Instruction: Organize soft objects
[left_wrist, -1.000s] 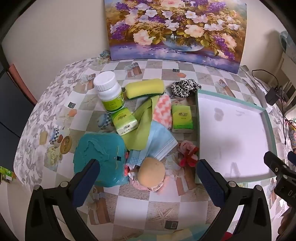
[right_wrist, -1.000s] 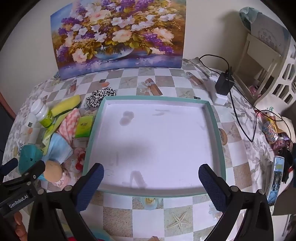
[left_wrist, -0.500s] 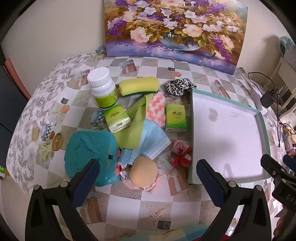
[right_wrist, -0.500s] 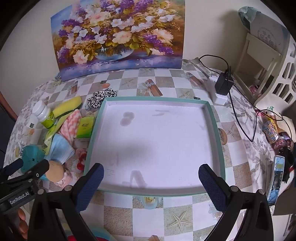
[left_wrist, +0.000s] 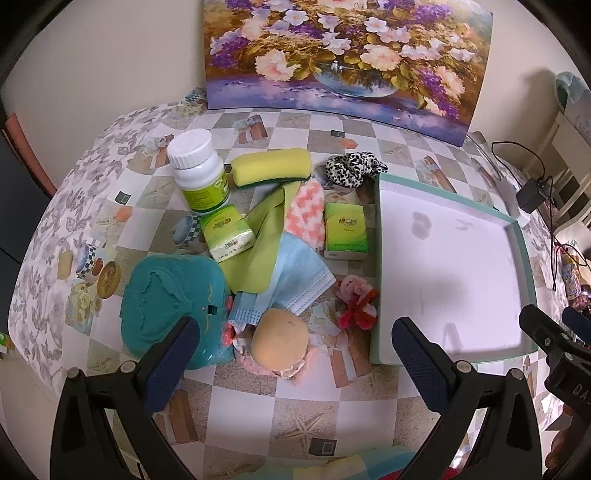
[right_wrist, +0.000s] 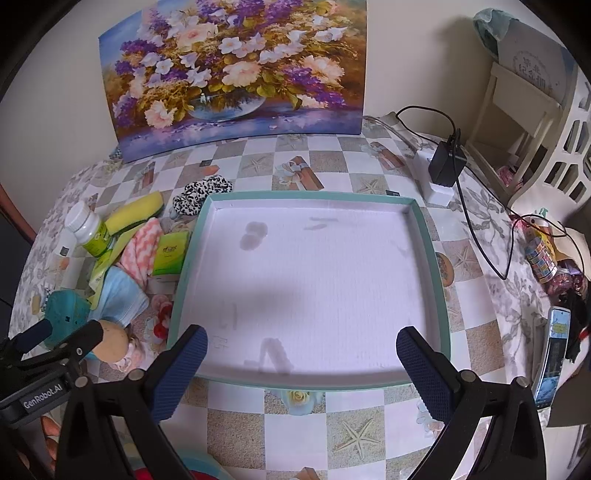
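**Both tools wide, pile beside the tray**

Your left tool (left_wrist: 293, 358) hangs wide apart over the table (left_wrist: 280, 402) and holds nothing. Between its fingers sits the puff (left_wrist: 279, 336), tan and round, on something pink. At 10 o'clock from the puff lies the teal pad (left_wrist: 173, 295); at 12 o'clock the mask (left_wrist: 299, 273), overlapping the green cloth (left_wrist: 258, 251). Past these you see two tissue packs (left_wrist: 345, 232), one just beside the tray (left_wrist: 378, 258), a pink-white cloth (left_wrist: 306, 218), the sponge (left_wrist: 271, 167), the bottle (left_wrist: 201, 171) and the scrunchie (left_wrist: 352, 166). A pink-red flower (left_wrist: 356, 304) lies at 2 o'clock from the puff, next to the tray wall.

Your right tool (right_wrist: 301, 363) is also wide apart, gripping nothing, over the near edge of the tray (right_wrist: 430, 240). The pile sits at 9 o'clock of the tray, outside it. A painting (right_wrist: 236, 70) leans on the wall at 12 o'clock, and a charger (right_wrist: 447, 164) rests at 2 o'clock.
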